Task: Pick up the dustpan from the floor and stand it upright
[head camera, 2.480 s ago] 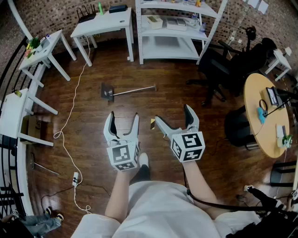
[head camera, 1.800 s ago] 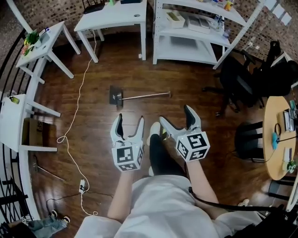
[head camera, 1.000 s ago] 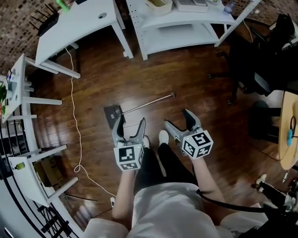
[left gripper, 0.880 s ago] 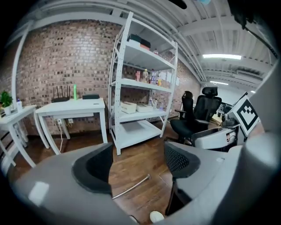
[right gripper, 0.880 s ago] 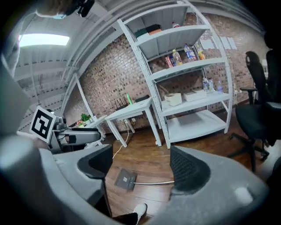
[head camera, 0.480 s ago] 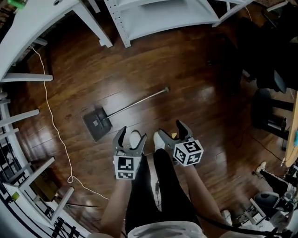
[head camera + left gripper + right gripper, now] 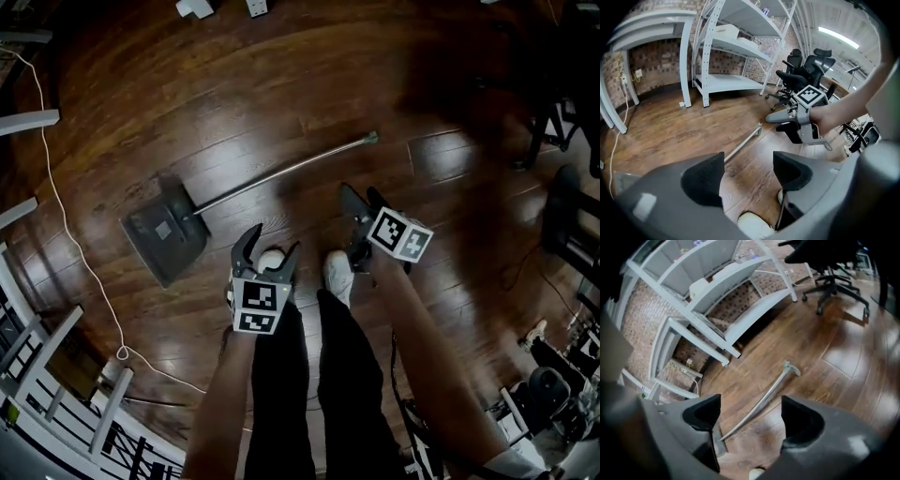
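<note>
Dark wooden floor (image 7: 281,84), white cable (image 7: 123,354) — white shelving (image 7: 731,82), black office chairs (image 7: 794,75) beyond

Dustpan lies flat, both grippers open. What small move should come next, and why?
Probably ease the right gripper forward over the handle and close on it: the dustpan lies flat, and the handle runs just beyond that gripper's open, empty jaws.

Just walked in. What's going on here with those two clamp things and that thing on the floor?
A person holds a two-jaw gripper in each hand, low over a wooden floor. A long-handled dustpan lies flat on it just ahead of them. The left gripper and the right gripper are both open and empty, and neither touches the dustpan yet. They look set to pick it up and stand it upright.
</note>
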Tool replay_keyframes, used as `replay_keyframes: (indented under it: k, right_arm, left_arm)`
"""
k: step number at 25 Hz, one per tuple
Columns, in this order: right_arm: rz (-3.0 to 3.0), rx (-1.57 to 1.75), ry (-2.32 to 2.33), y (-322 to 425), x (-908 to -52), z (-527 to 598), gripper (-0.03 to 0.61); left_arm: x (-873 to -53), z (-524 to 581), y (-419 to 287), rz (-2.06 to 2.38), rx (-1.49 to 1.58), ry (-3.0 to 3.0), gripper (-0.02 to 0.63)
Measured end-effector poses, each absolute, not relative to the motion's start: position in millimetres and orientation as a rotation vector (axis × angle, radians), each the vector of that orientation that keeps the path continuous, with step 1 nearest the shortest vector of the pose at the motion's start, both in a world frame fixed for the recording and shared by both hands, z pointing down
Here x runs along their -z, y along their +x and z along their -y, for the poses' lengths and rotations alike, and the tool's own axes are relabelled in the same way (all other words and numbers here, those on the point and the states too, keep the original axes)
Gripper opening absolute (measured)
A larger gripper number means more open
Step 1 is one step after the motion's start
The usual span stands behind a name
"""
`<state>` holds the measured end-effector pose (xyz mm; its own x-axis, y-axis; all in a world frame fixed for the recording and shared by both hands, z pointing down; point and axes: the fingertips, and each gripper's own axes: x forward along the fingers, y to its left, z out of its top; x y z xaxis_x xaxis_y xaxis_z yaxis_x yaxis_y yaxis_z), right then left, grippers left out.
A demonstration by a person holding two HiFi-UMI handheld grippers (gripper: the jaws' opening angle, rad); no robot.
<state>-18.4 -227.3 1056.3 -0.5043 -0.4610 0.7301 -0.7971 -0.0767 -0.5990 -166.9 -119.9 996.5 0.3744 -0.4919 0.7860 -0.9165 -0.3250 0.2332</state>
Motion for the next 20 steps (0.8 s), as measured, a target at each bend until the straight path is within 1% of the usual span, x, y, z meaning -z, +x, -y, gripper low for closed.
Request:
replay_keyframes:
  k: [4,6,8,11,13,14,15,16,20]
  right_arm:
    - [1.791,-1.842,1.512,-29.7,-1134.9,252.4,0.36]
    - [1.758,-1.887,1.543,-32.3,-1160.6,266.9,0.354]
    - [1.741,-1.893,1.583,-27.6,-1178.9,281.1,0.347]
    - [1.731,-1.907,1.621,-22.8,-1204.5,293.2,0.289]
    - [1.716,-1.932,1.647,-19.5,-1220.1,297.9,0.275]
    - [1.712,-1.945,1.659,-18.5,-1223.4,300.7,0.245]
    - [1.718,-1.953,1.665,-18.6,-1222.1,304.0,0.145]
    - [1.731,-1.953,1.664,-20.2,-1216.5,307.4,0.095]
    - [1.803,-1.875,1.631,-28.1,-1158.7,306.6,0.094]
  left_arm:
    - [-1062.3,112.5,-180.7,1.184,-0.843,1.983,0.344]
    - [-1083.8,114.2,-180.4,1.175,-0.836,1.978,0.344]
    - [-1096.2,119.0,-177.9,1.167,-0.815,1.977,0.344]
    - [-1106.3,123.3,-181.3,1.181,-0.784,1.982,0.344]
    - [-1109.1,125.3,-186.7,1.202,-0.769,1.977,0.344]
    - [-1107.3,127.8,-190.0,1.211,-0.762,1.98,0.345]
    - [-1103.1,131.3,-194.2,1.22,-0.756,1.986,0.347]
    - [-1097.0,135.5,-199.6,1.231,-0.752,1.993,0.345]
    - [-1051.8,143.8,-225.8,1.312,-0.715,1.958,0.337]
